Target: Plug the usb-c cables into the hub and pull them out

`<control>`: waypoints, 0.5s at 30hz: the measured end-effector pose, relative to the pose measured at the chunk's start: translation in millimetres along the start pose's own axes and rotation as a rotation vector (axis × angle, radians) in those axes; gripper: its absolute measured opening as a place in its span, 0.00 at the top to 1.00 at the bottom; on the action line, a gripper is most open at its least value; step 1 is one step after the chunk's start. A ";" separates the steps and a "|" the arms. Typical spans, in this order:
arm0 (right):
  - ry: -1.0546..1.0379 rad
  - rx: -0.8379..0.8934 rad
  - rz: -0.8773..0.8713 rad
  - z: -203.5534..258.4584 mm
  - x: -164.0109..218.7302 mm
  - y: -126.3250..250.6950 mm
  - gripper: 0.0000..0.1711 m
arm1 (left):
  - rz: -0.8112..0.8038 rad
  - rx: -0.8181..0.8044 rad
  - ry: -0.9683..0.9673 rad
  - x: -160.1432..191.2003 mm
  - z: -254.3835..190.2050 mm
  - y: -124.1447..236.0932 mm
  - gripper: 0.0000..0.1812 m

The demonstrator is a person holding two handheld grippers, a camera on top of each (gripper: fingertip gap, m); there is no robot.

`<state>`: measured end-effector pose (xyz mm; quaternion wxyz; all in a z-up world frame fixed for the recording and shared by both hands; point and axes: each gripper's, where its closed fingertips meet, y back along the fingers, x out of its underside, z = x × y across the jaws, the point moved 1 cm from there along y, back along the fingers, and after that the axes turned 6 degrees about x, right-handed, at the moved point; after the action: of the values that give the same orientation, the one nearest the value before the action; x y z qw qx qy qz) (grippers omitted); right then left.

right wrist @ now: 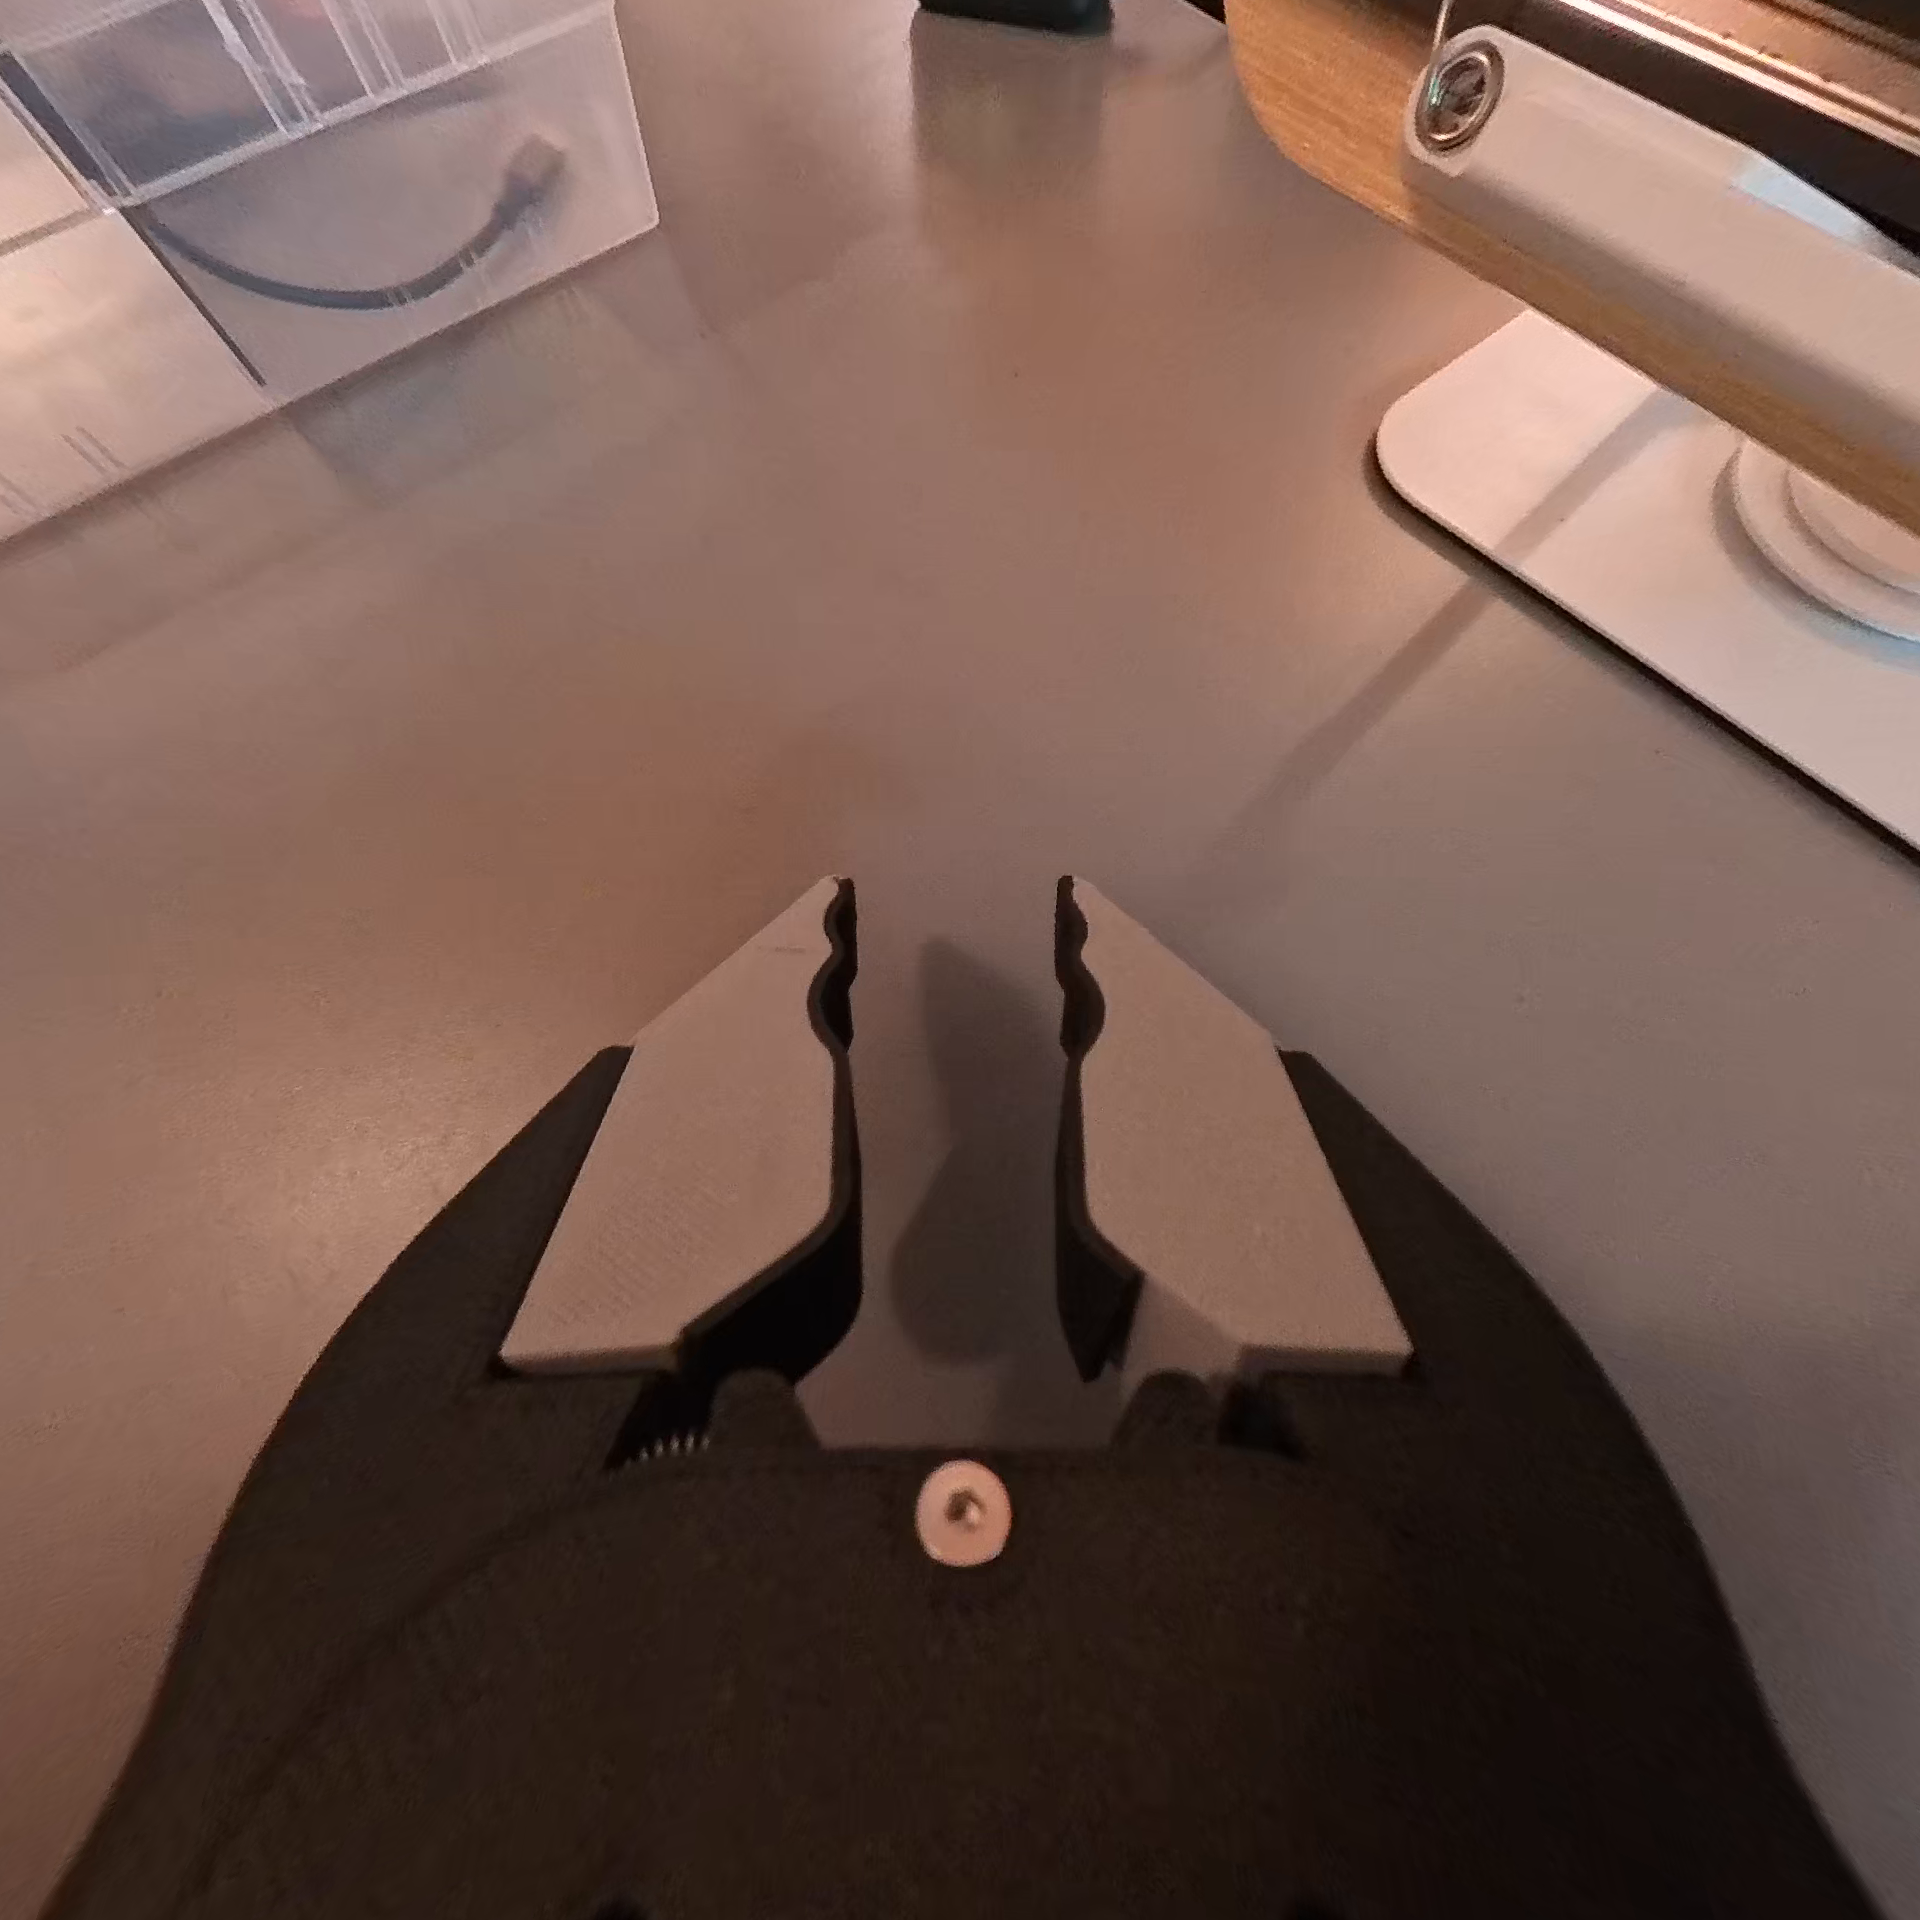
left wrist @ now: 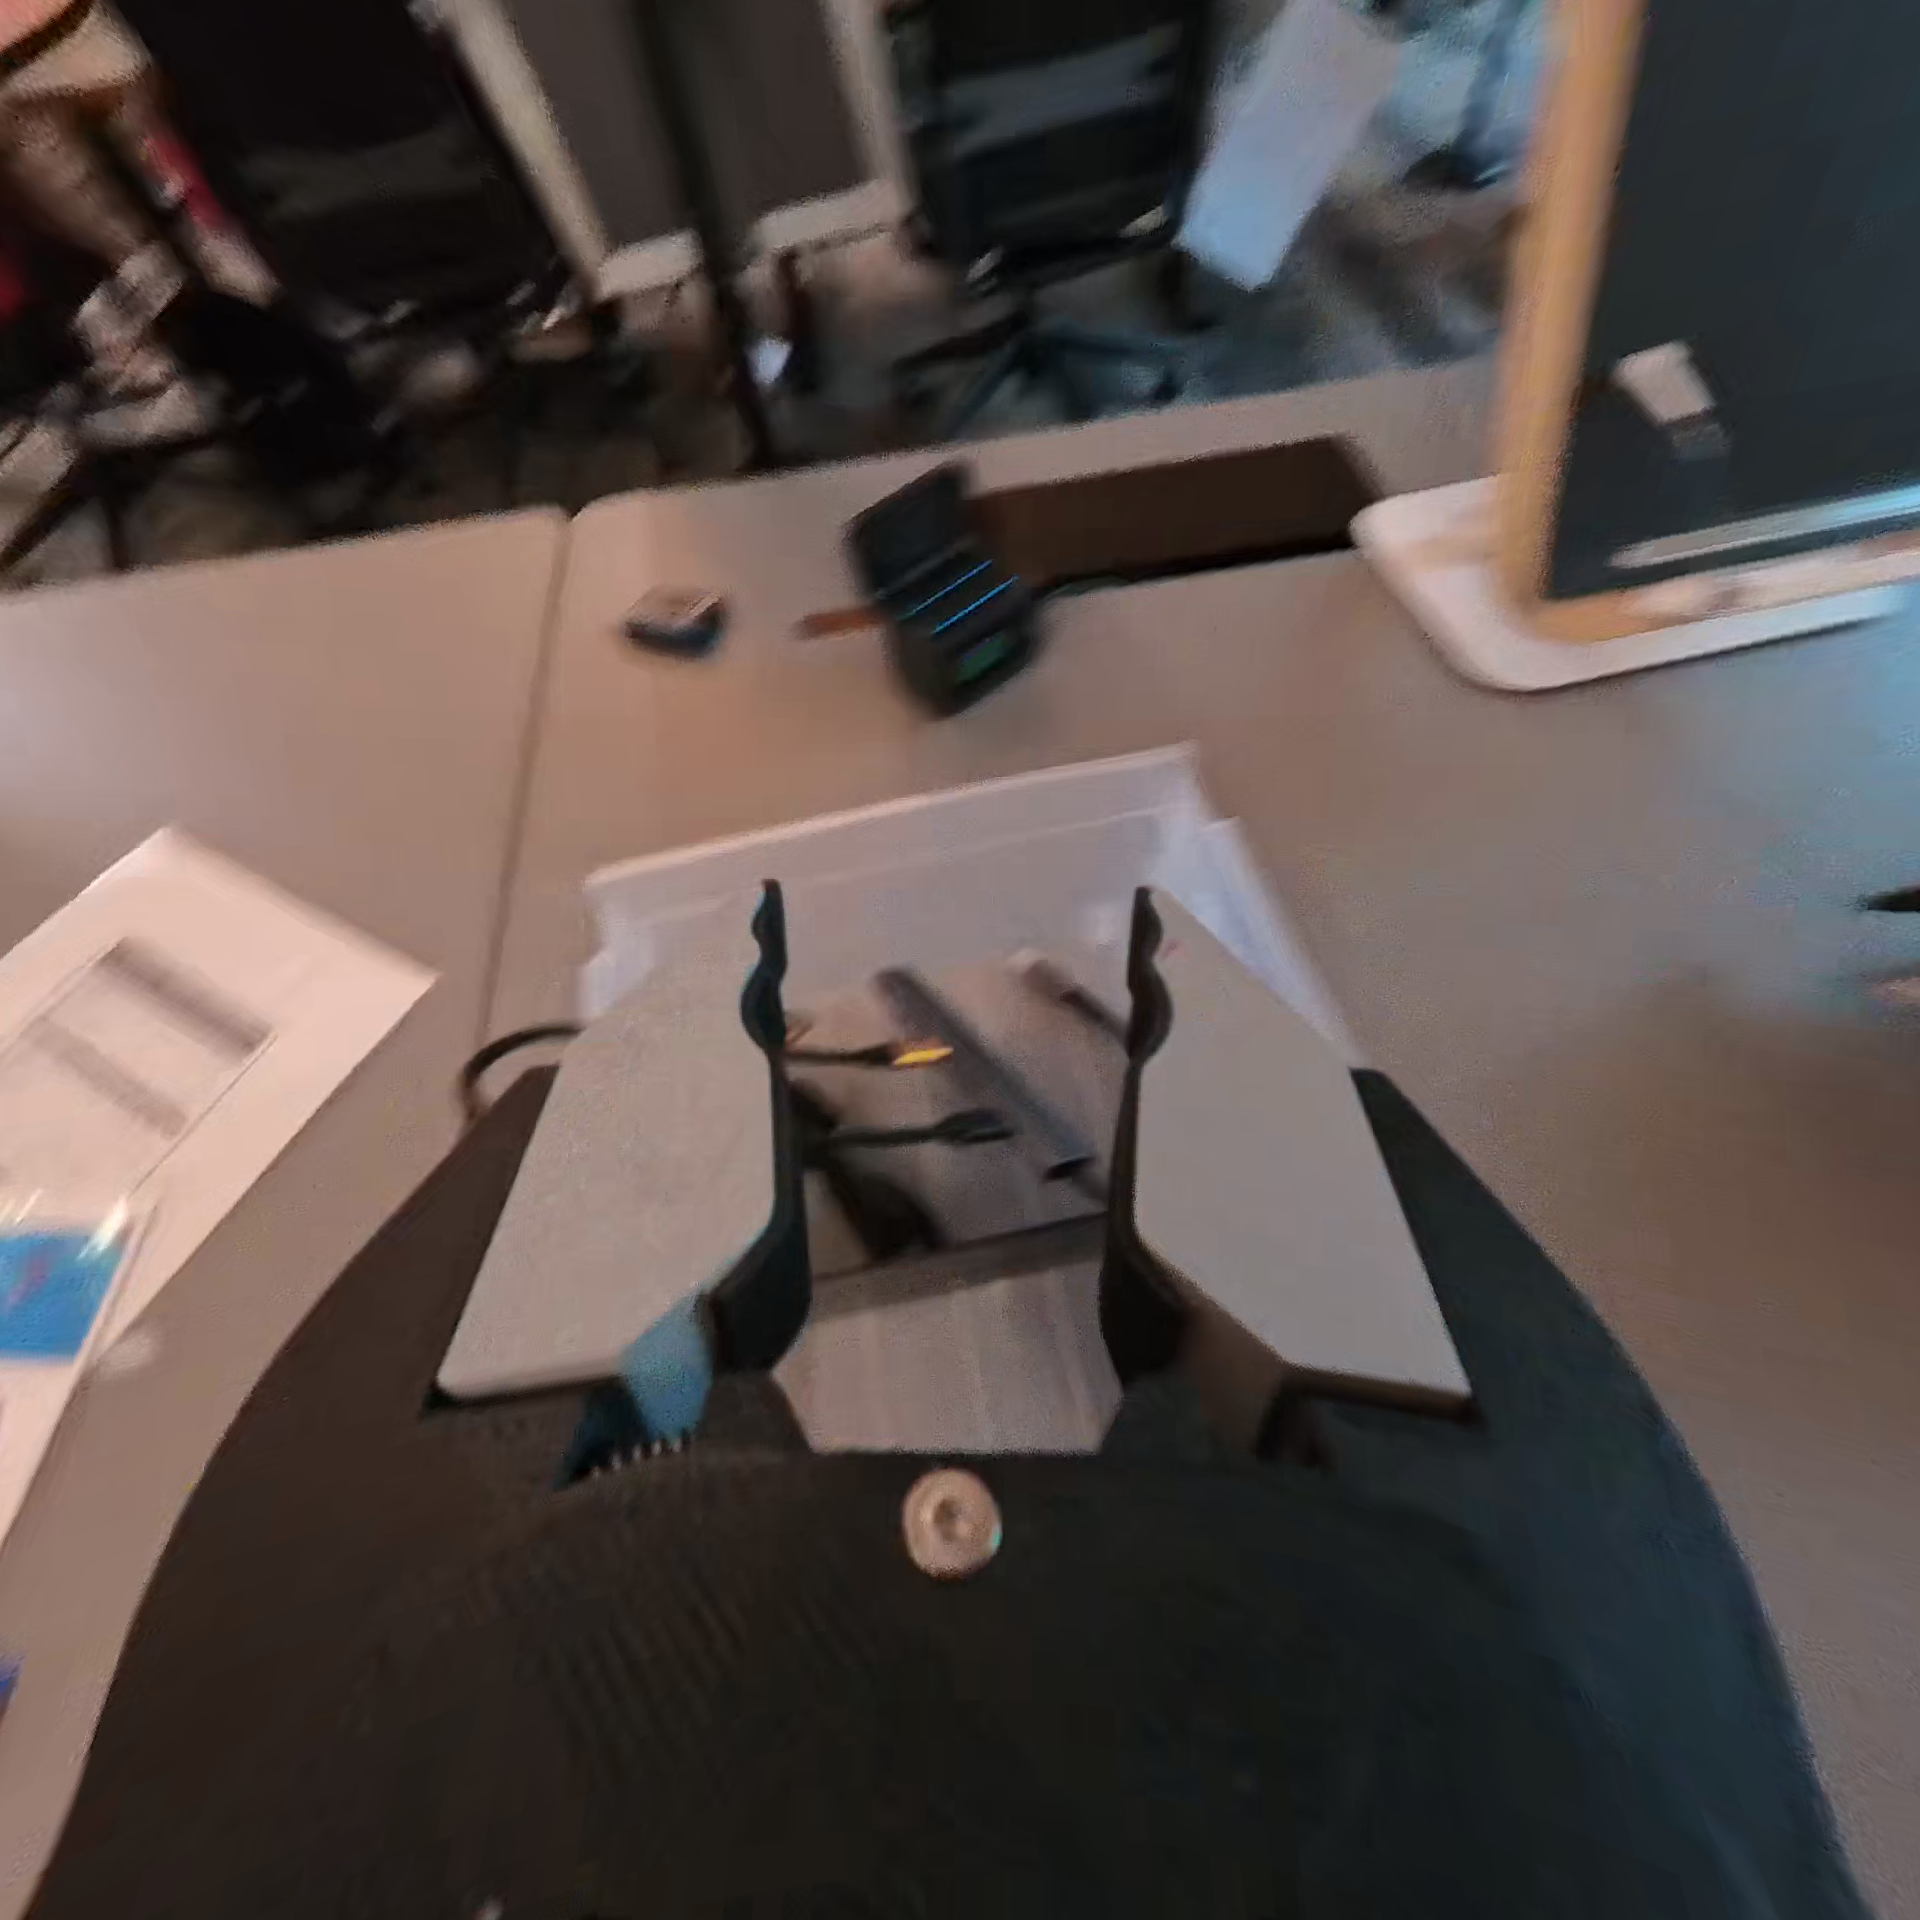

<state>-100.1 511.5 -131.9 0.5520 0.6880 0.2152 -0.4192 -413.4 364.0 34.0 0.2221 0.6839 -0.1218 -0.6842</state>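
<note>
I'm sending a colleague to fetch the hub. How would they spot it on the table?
Find the monitor's white base at the table's far right. Just left of it, by the dark slot in the tabletop, sits a black block, the hub. Unlike the small dark item farther left, it shows thin blue lines.

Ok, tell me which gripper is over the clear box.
The left gripper: its open fingers frame the clear box with cables inside. The right gripper is open over bare table.
</note>
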 end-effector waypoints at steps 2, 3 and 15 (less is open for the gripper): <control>-0.005 -0.002 -0.001 -0.3 0.0 0.2 0.80 | 0.076 -0.077 0.080 23.4 41.8 -3.5 0.62; -0.006 -0.002 0.000 -0.3 0.1 0.1 0.80 | 0.110 -0.109 0.122 35.4 59.6 -5.4 0.61; -0.014 -0.008 0.005 -0.5 0.9 -0.3 0.80 | 0.108 -0.107 0.390 77.6 134.0 -7.6 0.94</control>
<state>-99.6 511.9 -132.7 0.5575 0.6832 0.2111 -0.4217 -544.4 315.7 -33.2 0.3139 0.7832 -0.0764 -0.5313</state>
